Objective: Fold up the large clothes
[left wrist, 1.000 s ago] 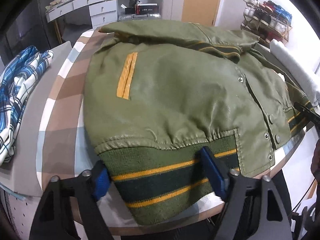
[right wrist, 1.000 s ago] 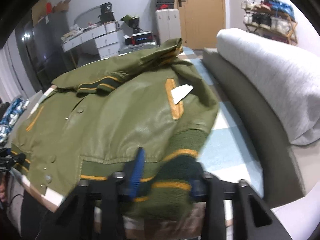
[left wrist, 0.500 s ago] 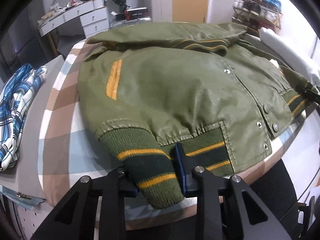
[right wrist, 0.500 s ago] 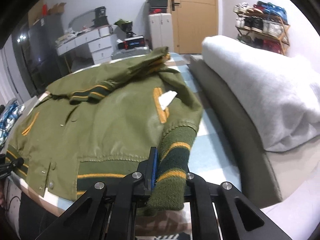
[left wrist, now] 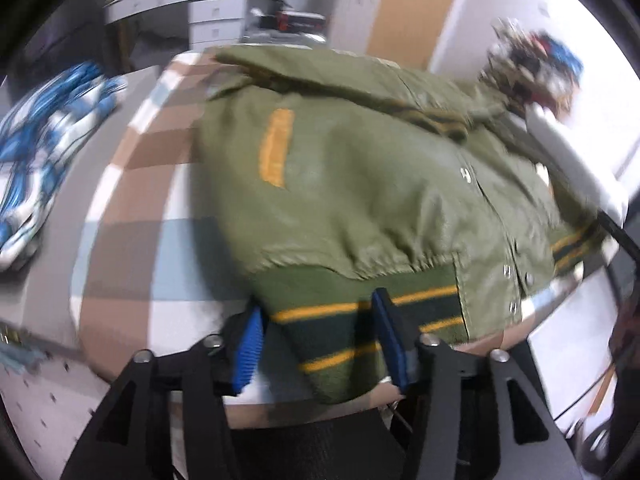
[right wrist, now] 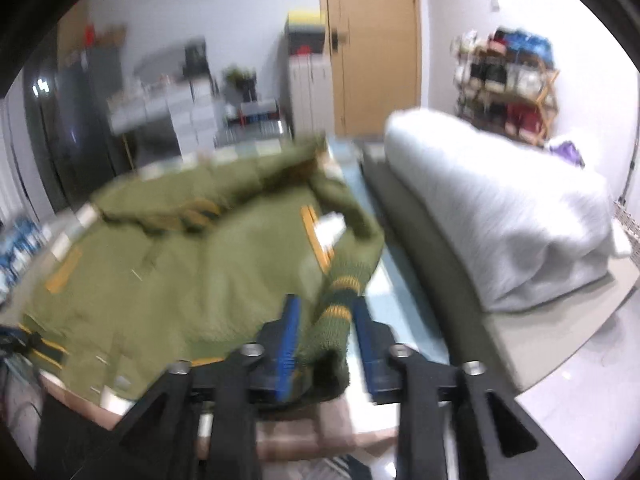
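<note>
An olive green jacket [left wrist: 360, 184] with yellow pocket trim lies spread front-up on the checked table cover [left wrist: 132, 240]. Its dark green knit hem [left wrist: 344, 320] with yellow stripes runs between the blue pads [left wrist: 248, 352] of my left gripper [left wrist: 320, 344], whose jaws are opening; the left pad stands clear of the knit. In the right wrist view the jacket's [right wrist: 180, 264] striped knit corner [right wrist: 332, 332] hangs between the pads of my right gripper [right wrist: 326, 340], whose jaws are also opening and no longer pinch it. Both views are motion-blurred.
A blue plaid garment [left wrist: 36, 160] lies at the table's left. A rolled white duvet [right wrist: 500, 208] sits on a grey couch [right wrist: 432, 280] right of the table. Drawers, a wooden door [right wrist: 372, 40] and a shoe rack [right wrist: 508, 76] stand behind.
Half a second ago both grippers were pinched shut on the knit hem; now both pairs of jaws have parted. Both cameras have lifted and swung, blurring the views.
</note>
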